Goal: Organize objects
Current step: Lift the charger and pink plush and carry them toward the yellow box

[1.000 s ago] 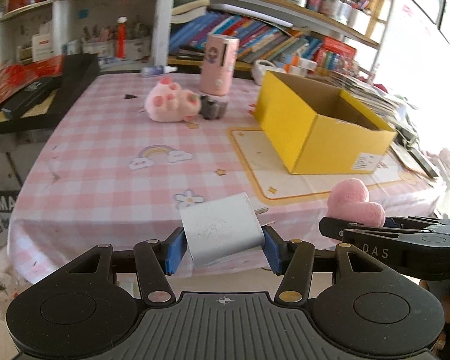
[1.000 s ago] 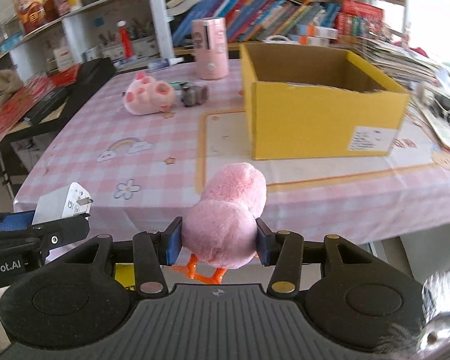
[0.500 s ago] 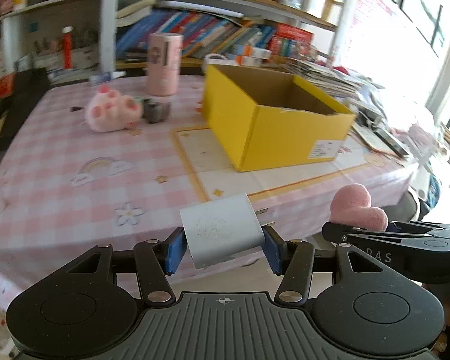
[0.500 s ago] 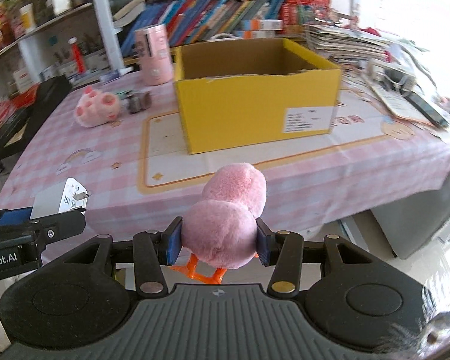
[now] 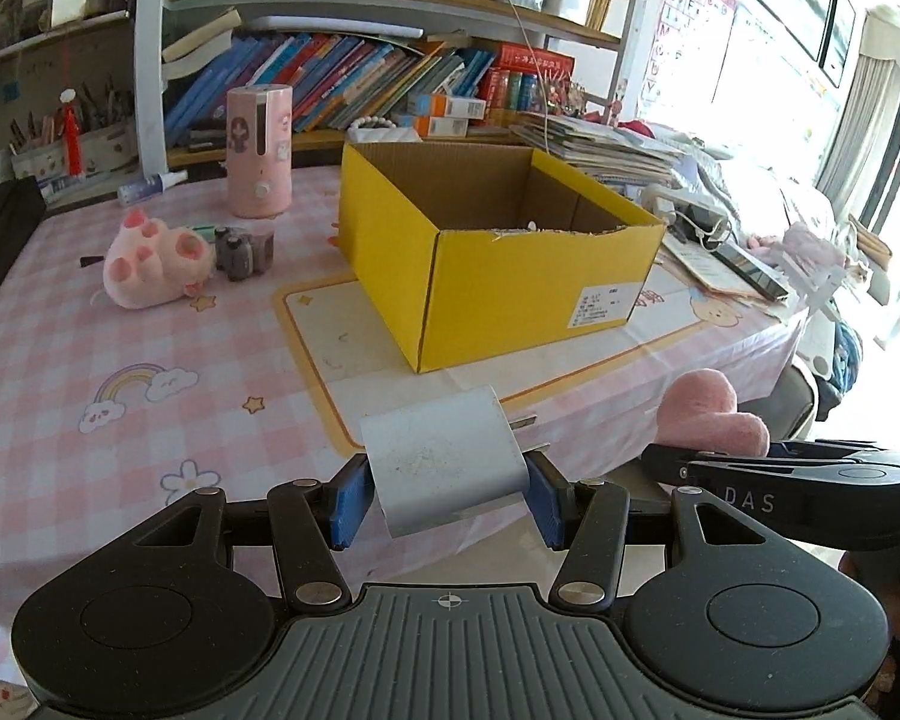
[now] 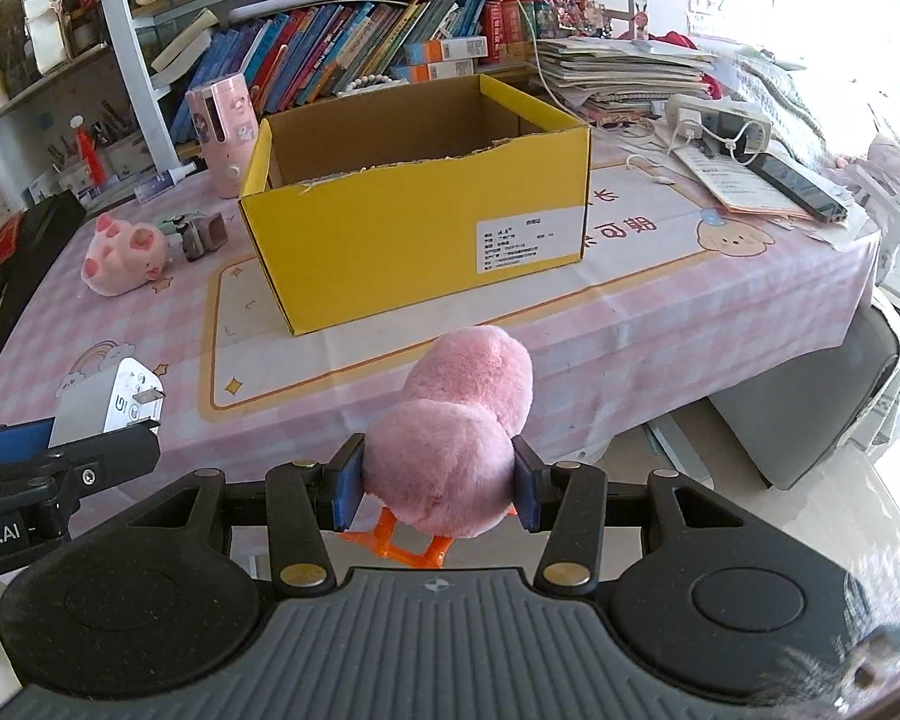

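Now carry both loads over the near wall of the yellow box (image 5: 528, 294) before letting go. Keep the left gripper (image 5: 447, 498) pinched on the white plug adapter (image 5: 444, 462), prongs pointing toward the box; keep the right gripper (image 6: 437, 489) squeezed on the pink plush bird (image 6: 456, 438), orange feet dangling below. Both held short of the table edge, well apart from the box. Clear the torn cardboard rim, lower inside, then release one at a time. Leave the pink paw plush (image 5: 150, 264) and small grey toy (image 5: 243, 249) for later.
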### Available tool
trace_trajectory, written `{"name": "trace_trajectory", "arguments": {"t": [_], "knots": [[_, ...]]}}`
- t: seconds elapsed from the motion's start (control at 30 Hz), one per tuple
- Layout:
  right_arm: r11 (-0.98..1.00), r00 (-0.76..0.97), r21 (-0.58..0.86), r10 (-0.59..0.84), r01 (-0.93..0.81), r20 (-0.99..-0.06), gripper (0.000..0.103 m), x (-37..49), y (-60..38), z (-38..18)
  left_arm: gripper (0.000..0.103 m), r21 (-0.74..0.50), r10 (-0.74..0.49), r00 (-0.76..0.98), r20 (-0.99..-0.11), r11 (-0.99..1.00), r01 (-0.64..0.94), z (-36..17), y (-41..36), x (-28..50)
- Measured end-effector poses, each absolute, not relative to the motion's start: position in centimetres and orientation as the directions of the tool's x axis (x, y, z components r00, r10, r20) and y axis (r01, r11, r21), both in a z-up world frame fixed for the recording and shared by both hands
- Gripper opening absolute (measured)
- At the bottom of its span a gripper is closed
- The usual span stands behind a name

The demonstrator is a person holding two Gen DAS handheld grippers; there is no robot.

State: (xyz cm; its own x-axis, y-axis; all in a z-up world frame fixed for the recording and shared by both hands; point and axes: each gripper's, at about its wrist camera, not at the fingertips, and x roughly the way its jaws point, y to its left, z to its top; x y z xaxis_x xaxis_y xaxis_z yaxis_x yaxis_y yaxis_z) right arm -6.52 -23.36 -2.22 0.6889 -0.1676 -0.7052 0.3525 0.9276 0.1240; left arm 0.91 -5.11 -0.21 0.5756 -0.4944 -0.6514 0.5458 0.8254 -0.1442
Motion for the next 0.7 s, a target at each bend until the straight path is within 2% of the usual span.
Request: {"name": "trace_trajectory", "arguments": {"t": [0.7], "knots": [[0.942, 0.676, 0.104, -0.149, 0.318, -0.722, 0.045, -1.7, -26.9, -2.4, 0.053, -0.128, -0.489, 0.602, -0.631, 0.831, 0.541, 0.1, -9.1, 4.2]]}}
